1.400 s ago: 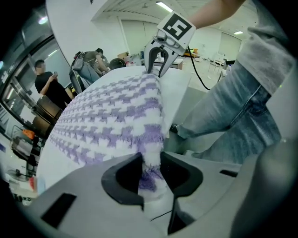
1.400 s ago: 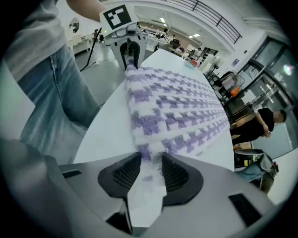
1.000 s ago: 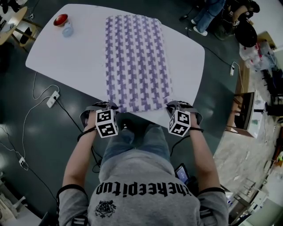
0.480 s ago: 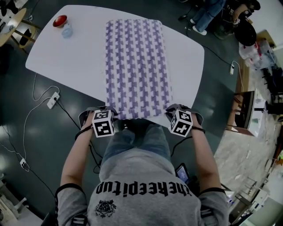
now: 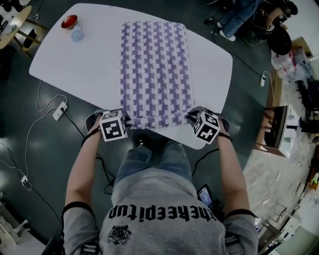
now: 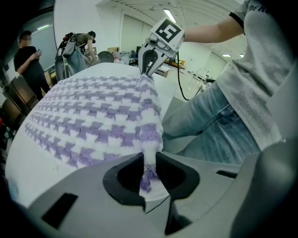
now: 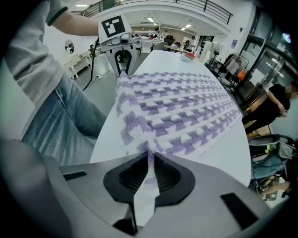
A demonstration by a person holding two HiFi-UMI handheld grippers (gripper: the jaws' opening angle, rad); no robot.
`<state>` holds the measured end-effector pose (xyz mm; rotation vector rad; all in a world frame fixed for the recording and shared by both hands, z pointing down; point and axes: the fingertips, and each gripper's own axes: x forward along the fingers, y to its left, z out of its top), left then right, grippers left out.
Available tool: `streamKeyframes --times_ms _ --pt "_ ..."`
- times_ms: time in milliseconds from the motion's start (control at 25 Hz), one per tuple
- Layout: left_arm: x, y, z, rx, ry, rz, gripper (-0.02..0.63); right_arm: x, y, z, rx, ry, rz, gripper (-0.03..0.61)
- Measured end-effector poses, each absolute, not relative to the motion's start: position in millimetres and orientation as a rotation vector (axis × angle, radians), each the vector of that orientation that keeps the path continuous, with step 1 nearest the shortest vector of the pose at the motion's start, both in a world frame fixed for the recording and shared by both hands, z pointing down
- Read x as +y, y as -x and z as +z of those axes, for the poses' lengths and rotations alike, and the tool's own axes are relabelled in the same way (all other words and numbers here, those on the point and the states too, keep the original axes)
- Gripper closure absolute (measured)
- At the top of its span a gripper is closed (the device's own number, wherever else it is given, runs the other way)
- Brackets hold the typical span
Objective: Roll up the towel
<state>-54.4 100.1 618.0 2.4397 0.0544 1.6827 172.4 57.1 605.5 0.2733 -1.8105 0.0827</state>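
We are pinching the towel (image 5: 155, 69) on a white tabletop (image 5: 84, 64): right tongs (image 7: 150, 157) clamping, left tongs (image 6: 149, 155) just easing wider around it; floor (image 5: 30, 149) looking dark, perhaps polished.

Ceiling strip lights (image 6: 168, 14) glare overhead. The floor (image 5: 15, 99) lies dim; picture edges bend and darken.

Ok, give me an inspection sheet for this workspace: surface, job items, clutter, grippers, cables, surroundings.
Surface: white table, towel lengthwise on it.
Job's things: purple-and-white towel spread flat, not yet rolled; near edge lifted.
Clutter: red bowl and pale blue item at the far left corner.
Grippers: left gripper pinches the near left corner, jaws just opened slightly; right gripper shut on the near right corner.
Cables: power strip with cord on the floor; second power strip at right.
Surroundings: people beyond the table.
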Motion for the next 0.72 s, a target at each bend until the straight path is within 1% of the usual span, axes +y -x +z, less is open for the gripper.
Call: streamKeyframes --times_ms 320,400,560,720 --pt "73.2 41.1 613.8 0.026 -2.489 1.794 0.535 42.1 -184.5 616.3 -1.781 -0.338 0.066 0.557" --pt "74.0 43.3 605.9 0.002 -2.535 1.819 0.516 43.3 -181.8 618.4 -1.775 -0.35 0.076 0.557" --pt "63.7 52.4 583.2 -0.173 -2.651 1.82 0.451 34.1 -176.0 621.8 -1.781 -0.385 0.141 0.557" --pt "77.2 39.1 571.7 -0.281 -2.748 1.784 0.44 27.2 -180.4 626.1 -1.791 -0.436 0.204 0.557"
